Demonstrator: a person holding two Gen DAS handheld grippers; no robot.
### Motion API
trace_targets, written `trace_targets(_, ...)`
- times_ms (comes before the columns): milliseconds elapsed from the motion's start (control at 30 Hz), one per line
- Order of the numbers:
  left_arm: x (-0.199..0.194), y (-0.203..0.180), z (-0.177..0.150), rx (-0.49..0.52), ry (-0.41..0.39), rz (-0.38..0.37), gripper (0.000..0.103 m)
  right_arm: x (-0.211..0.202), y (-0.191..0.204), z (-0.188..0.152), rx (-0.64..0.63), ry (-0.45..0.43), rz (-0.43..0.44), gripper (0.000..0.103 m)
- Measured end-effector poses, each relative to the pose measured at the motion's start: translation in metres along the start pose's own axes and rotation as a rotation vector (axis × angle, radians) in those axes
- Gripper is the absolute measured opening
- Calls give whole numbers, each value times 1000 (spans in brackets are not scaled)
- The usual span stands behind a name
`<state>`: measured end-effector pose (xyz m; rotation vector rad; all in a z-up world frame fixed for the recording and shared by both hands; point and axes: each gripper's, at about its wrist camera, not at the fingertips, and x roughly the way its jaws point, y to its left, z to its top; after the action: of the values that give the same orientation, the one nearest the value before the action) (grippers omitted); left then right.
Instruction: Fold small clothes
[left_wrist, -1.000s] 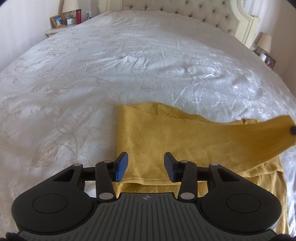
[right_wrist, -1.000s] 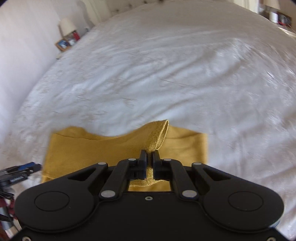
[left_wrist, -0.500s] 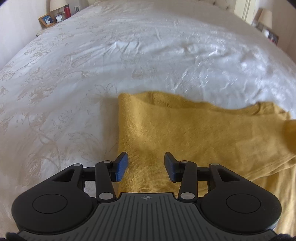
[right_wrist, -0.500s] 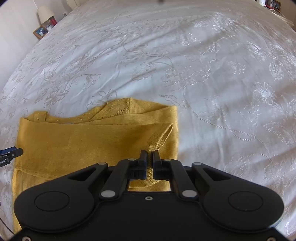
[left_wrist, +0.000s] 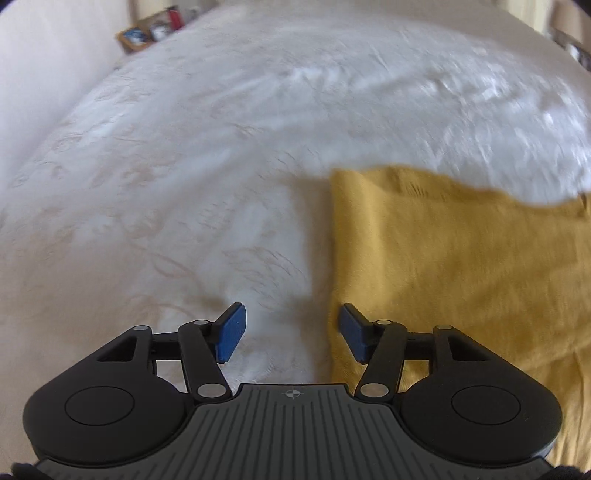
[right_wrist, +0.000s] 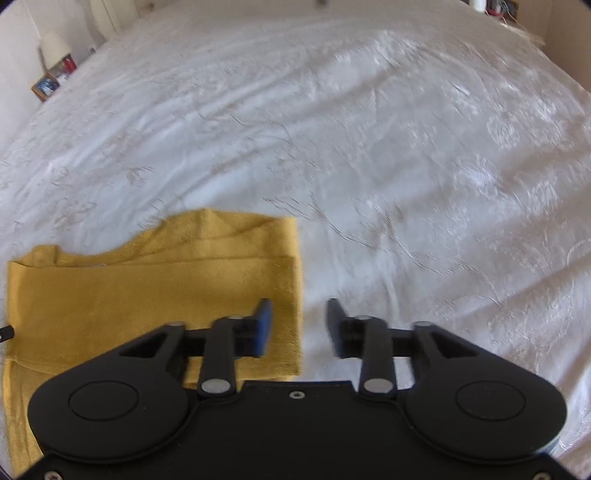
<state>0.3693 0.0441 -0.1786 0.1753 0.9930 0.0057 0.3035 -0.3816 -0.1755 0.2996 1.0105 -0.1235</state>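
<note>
A mustard-yellow knitted garment (left_wrist: 461, 266) lies flat on a white bedspread (left_wrist: 184, 184) with a pale flower pattern. It is folded into a long band, and one more layer of the same cloth shows under its near edge.

The left gripper (left_wrist: 291, 332) hangs over the left end of the garment. Its jaws are opening and nothing is between them. One blue pad is over the bare bedspread, and the other one is just over the left edge of the yellow cloth. I cannot tell if that pad touches the cloth.

The right gripper (right_wrist: 299, 328) is at the other end of the garment (right_wrist: 155, 295). Its jaws are also opening, and they hold nothing. The right edge of the cloth runs through the gap, but the fingers do not press on it. One finger is over the yellow cloth, the other one over the white bedspread (right_wrist: 406, 166).

Far back at the side of the bed, a small lamp (right_wrist: 53, 46) and a picture frame (right_wrist: 45, 85) stand. Both views are somewhat blurred.
</note>
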Motion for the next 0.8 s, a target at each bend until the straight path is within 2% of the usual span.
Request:
trace_targets(100, -10, 3, 12, -79, -65, -44, 56, 0, 19, -1, -43, -29, 45, 58)
trace_targets(167, -8, -6, 21, -64, -77, -69, 56, 6, 33, -1, -80, -22, 84, 71)
trace_targets(267, 7, -22, 30, -4, -65, -104, 57, 18, 52, -4, -127, 5, 131, 73)
trace_targets(367, 31, -24, 33, 8, -36, -54, 57, 33, 64, -10, -150, 44, 145, 77)
trace_targets(433, 47, -15, 37, -28, -6, -38, 61, 44, 63, -12, -137, 72, 136, 79)
trace_targets(600, 63, 6, 44, -66, 29, -19, 82, 62, 45, -19, -87, 92, 96, 81)
trace_targets(700, 65, 11, 45, -67, 36, -39, 86, 63, 42, -21, -86, 86, 101, 86)
trace_targets(800, 58, 15, 42, -72, 44, -82, 87, 61, 46, -21, -104, 90, 95, 97)
